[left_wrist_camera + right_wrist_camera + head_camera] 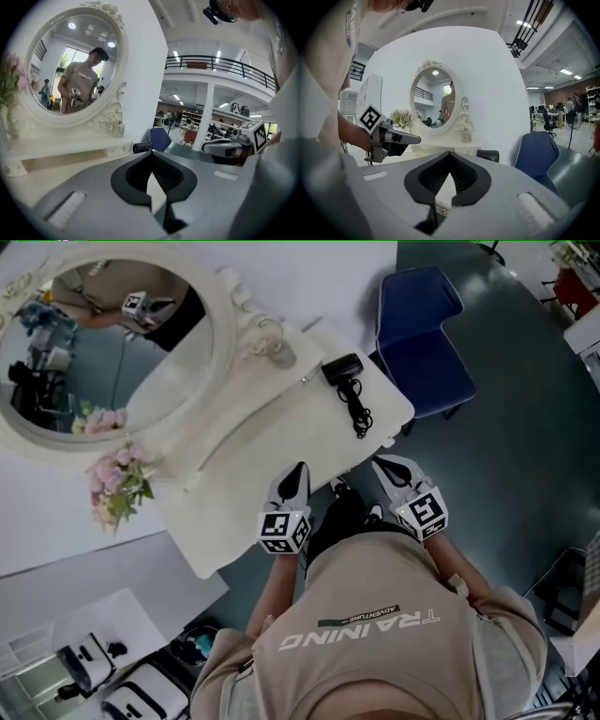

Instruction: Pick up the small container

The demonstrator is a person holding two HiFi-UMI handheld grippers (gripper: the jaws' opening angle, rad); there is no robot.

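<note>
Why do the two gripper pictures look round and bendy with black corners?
Left gripper view: the wide lens bends the mirror and balcony railing, leaving black corners. Right gripper view: same bulge, with a bright wall. Head view: dimmer, greyish, no black corners.

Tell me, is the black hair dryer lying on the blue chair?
No, the hair dryer lies on the white vanity table.

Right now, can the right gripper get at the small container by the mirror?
Probably yes. The right gripper is at the near edge of the vanity tabletop, which lies bare up to the small container; the hair dryer lies right of that line. Its jaws are shut.
</note>
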